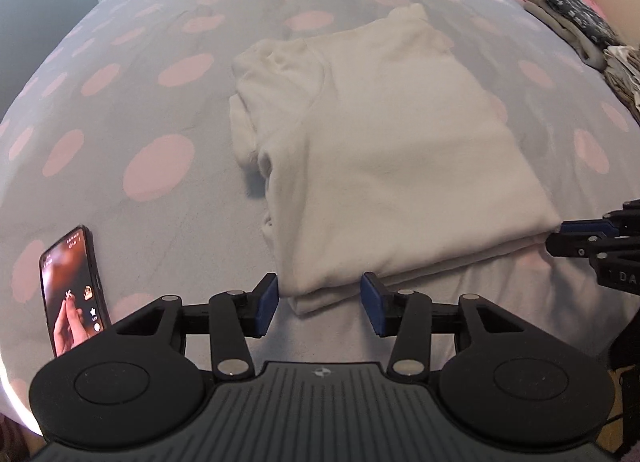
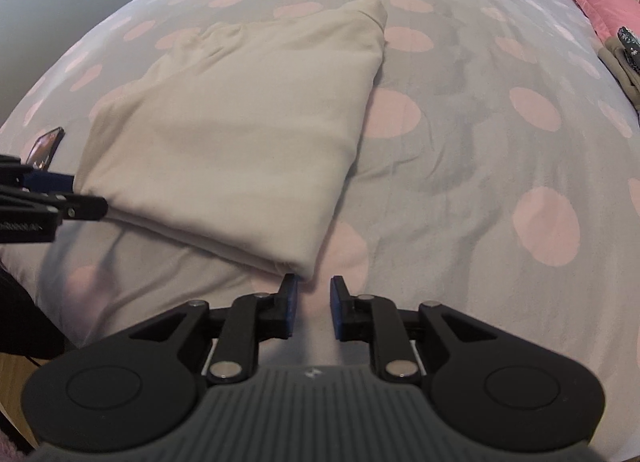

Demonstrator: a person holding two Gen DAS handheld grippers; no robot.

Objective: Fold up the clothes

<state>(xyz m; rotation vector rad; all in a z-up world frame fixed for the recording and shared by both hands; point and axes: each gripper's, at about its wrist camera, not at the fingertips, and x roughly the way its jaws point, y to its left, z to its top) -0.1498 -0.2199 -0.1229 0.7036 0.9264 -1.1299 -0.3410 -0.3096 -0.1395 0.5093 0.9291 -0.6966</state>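
A cream garment (image 1: pixel 380 149) lies folded in layers on the bed; it also shows in the right wrist view (image 2: pixel 240 133). My left gripper (image 1: pixel 319 304) is open, its blue pads on either side of the garment's near left corner, gripping nothing. My right gripper (image 2: pixel 313 308) is open and empty just in front of the garment's near right corner. The right gripper's tip shows at the right edge of the left wrist view (image 1: pixel 560 234), at the garment's edge. The left gripper's tip shows at the left of the right wrist view (image 2: pixel 80 197).
The bed has a grey cover with pink dots (image 1: pixel 160 165), also in the right wrist view (image 2: pixel 500 141). A phone with a lit screen (image 1: pixel 74 290) lies left of the garment. A pile of dark and patterned clothes (image 1: pixel 580 29) and a pink pillow (image 2: pixel 600 1) sit at the far right.
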